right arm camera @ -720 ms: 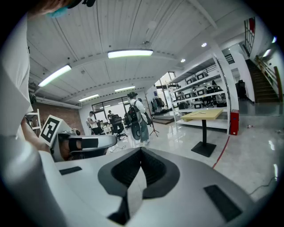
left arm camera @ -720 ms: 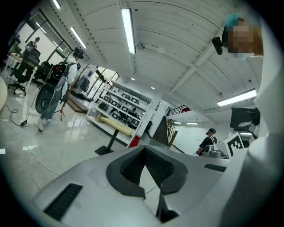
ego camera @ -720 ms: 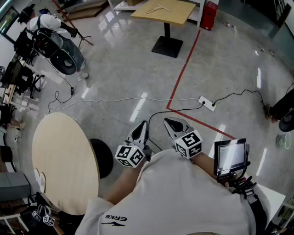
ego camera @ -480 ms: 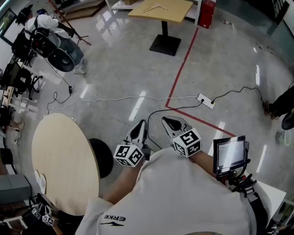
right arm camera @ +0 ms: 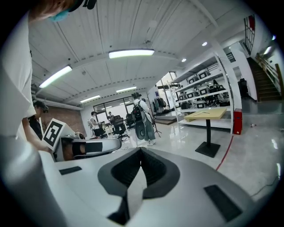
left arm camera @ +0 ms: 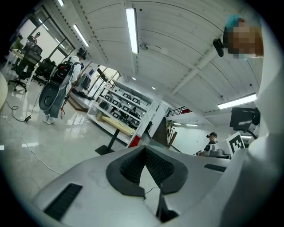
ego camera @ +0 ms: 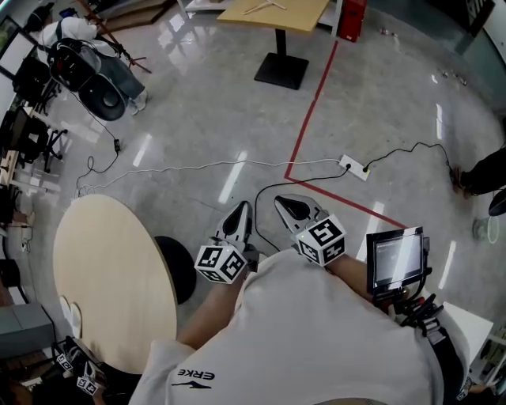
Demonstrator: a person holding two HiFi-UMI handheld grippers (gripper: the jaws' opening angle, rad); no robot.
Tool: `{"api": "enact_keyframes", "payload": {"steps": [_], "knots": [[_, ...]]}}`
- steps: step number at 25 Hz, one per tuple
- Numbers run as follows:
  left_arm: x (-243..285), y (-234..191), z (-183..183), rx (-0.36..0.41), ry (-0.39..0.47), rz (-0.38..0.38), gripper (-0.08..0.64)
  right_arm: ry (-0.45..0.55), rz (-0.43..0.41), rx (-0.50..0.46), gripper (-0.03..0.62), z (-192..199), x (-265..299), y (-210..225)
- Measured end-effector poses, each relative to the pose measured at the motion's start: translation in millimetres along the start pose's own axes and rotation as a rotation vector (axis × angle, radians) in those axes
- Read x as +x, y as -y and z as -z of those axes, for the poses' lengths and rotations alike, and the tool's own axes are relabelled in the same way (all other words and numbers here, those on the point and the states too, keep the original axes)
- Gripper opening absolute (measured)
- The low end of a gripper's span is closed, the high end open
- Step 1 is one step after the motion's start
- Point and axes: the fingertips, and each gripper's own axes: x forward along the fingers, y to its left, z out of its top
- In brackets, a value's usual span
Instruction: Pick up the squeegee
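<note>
I see no squeegee that I can make out in any view. Some thin pale sticks (ego camera: 265,6) lie on the far yellow table (ego camera: 292,16), too small to identify. My left gripper (ego camera: 243,207) and right gripper (ego camera: 281,199) are held side by side close to the person's chest, above the bare floor. In the left gripper view the left gripper (left arm camera: 144,148) has its jaw tips together with nothing between them. The right gripper (right arm camera: 141,148) in its own view also shows its tips meeting, and it holds nothing.
A round wooden table (ego camera: 111,277) stands at the left with a black base (ego camera: 180,269) beside it. A red tape line (ego camera: 312,103), a power strip (ego camera: 353,168) and cables cross the floor ahead. A small screen (ego camera: 395,257) is at the right. Bags and chairs (ego camera: 87,63) fill the far left.
The floor and the far table have slid slightly up the picture. Both grippers keep their side-by-side pose and stay shut.
</note>
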Motion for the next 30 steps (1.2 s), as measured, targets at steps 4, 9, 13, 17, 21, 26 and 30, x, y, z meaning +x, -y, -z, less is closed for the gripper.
{"api": "enact_keyframes", "payload": {"steps": [4, 9, 13, 17, 21, 26, 30], "knots": [[-8.7, -22.0, -12.9, -0.019, 0.011, -0.008, 0.005, 0.006, -0.001, 0.021, 0.005, -4.8, 19.4, -14.3], [-23.7, -42.7, -11.2, -0.014, -0.005, 0.026, 0.005, 0.021, -0.010, 0.031, 0.005, 2.9, 39.2, -34.9], [-31.3, -46.4, -4.5, 0.020, -0.021, 0.050, 0.005, 0.044, -0.041, -0.001, 0.005, 12.6, 44.3, -51.0], [-47.7, -70.9, -17.0, 0.002, -0.004, 0.018, 0.005, 0.036, -0.067, -0.018, 0.005, 8.2, 64.8, -72.5], [-49.0, -89.1, -34.1, -0.019, 0.015, 0.006, 0.005, 0.042, -0.093, -0.025, 0.005, -8.1, 86.4, -78.4], [-18.5, -116.6, -54.9, -0.030, 0.032, -0.027, 0.005, 0.054, -0.132, -0.021, 0.005, -32.4, 126.3, -51.9], [10.8, -143.8, -77.8, -0.029, 0.051, -0.060, 0.005, 0.036, -0.168, -0.038, 0.005, -51.9, 162.6, -29.8]]}}
